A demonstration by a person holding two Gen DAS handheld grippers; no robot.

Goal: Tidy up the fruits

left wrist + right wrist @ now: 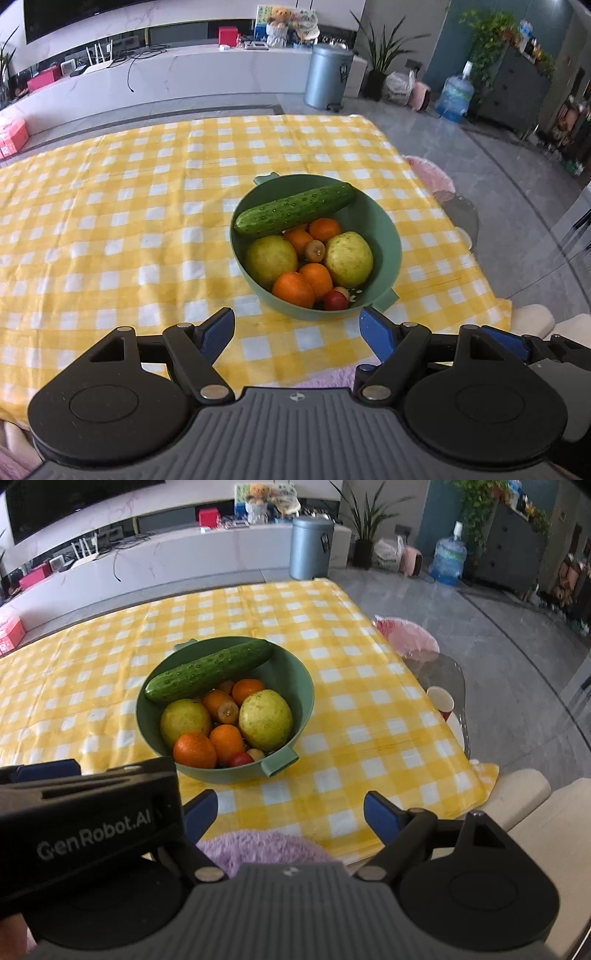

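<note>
1. Green bowl [388, 236] sits on the yellow-check tablecloth [110, 221], toward the near right part of the table. All produce in view lies inside it; none loose on the cloth
2. Contents: cucumber [295, 209] slanted across the far rim, two pale pears [265, 719], several oranges [194, 750], a small brown kiwi-like fruit [315, 250], a red fruit [336, 301] low at the near wall
3. Left gripper [297, 326]: spread wide, nothing between the fingers, held just short of the bowl's near side. Right gripper [290, 812]: likewise wide and bare, bowl ahead and to its left; the left tool's body crosses its lower-left view
4. Judgement: fits either fruit gathered in the bowl as the finished state, or a full bowl about to be sorted out. Pictures do not settle which
5. For any grasp here: the cucumber lies on top and blocks the rest; round fruit will roll, so close across the widest part, and mind the bowl sliding on cloth
6. Surface: cloth creased, flat enough. A paper cup [441, 701] stands on a glass stand off the right edge
7. Room: grey bin [328, 75], water jug [455, 96], potted plants, long white console behind
</note>
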